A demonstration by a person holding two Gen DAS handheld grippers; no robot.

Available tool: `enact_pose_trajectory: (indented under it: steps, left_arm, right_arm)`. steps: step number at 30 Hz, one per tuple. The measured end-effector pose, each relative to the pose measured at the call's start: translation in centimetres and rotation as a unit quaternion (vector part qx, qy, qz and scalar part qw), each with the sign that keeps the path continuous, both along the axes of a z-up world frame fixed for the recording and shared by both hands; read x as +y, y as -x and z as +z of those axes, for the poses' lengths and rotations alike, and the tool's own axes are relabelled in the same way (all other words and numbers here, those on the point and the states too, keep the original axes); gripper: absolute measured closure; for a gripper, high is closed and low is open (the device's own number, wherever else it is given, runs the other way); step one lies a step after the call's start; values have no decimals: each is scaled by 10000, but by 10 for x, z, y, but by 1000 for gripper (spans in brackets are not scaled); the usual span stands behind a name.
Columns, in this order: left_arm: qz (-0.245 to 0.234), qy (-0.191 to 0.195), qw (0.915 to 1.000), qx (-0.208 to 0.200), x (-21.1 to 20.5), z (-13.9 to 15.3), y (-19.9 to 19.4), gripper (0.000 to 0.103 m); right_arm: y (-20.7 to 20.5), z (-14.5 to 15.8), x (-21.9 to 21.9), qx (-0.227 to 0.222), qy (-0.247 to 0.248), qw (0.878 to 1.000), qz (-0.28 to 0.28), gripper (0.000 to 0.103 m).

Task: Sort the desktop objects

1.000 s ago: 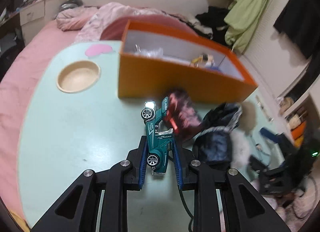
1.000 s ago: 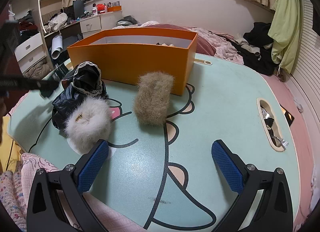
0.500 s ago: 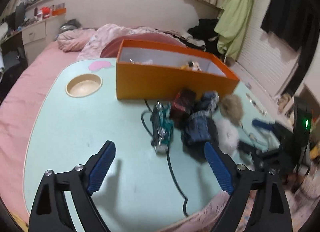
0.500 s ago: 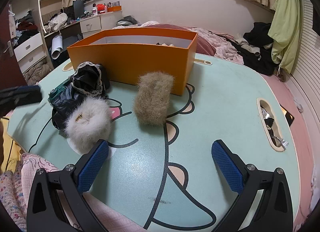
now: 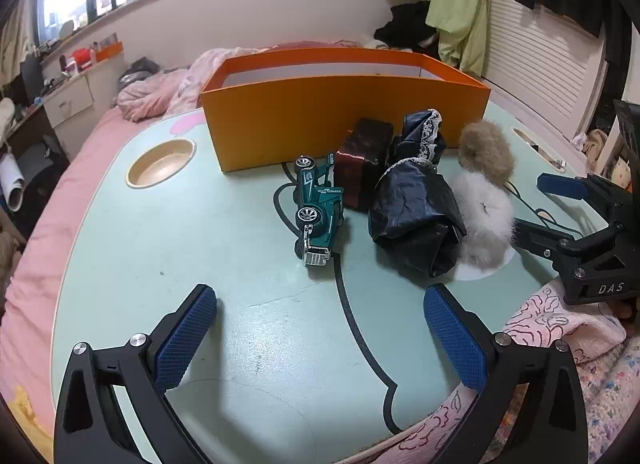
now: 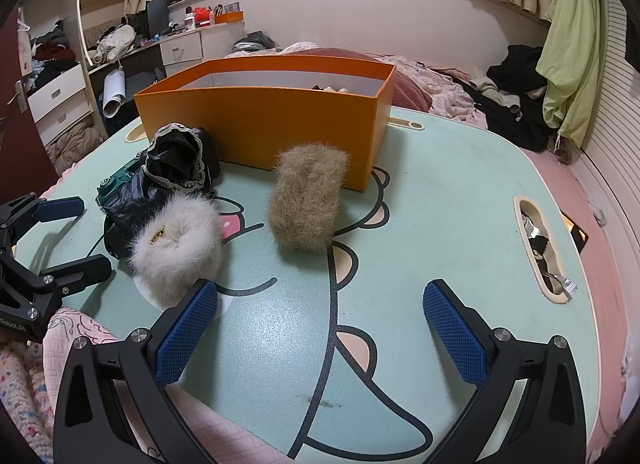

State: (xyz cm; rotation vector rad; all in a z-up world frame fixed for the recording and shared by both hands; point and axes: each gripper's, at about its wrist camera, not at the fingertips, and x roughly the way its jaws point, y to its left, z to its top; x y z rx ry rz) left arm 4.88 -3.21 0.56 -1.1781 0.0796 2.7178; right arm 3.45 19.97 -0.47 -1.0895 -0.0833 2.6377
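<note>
A green toy car point(image 5: 318, 209) lies on its side on the mint table, in front of the orange box point(image 5: 340, 111). Beside it stand a dark red box point(image 5: 362, 161), a black lace-trimmed bag point(image 5: 416, 211), a white fluffy item point(image 5: 486, 223) and a brown fluffy item point(image 5: 486, 151). My left gripper point(image 5: 320, 336) is open and empty, near the front edge, well back from the car. My right gripper point(image 6: 320, 334) is open and empty, with the white fluffy item point(image 6: 178, 248) at its left finger and the brown one point(image 6: 306, 199) ahead. The orange box point(image 6: 260, 119) stands behind them.
A round wooden recess point(image 5: 160, 163) sits in the table at the left. A slot with cutlery point(image 6: 542, 252) lies at the table's right edge. A pink patterned cloth point(image 5: 552, 328) covers the front edge. A bed with clothes lies behind the table.
My left gripper let go of the green car, opened wide and drew back toward the front edge. The car now lies on the table. My right gripper has not moved.
</note>
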Motion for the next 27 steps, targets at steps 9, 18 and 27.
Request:
enact_pose_trajectory:
  steps: [9,18,27]
  left_arm:
    - [6,2,10000,0,1,0,-1,0]
    - [9,0,10000,1,0,0,-2,0]
    - [9,-2,10000,2,0,0,-2,0]
  right_arm:
    - [0,0,-1,-3,-3,10000,-17,0]
    - [0,-1,-1,-3,-6,10000,-39,0]
    - [-1,-2,-15,-106,-4,9999,74,0]
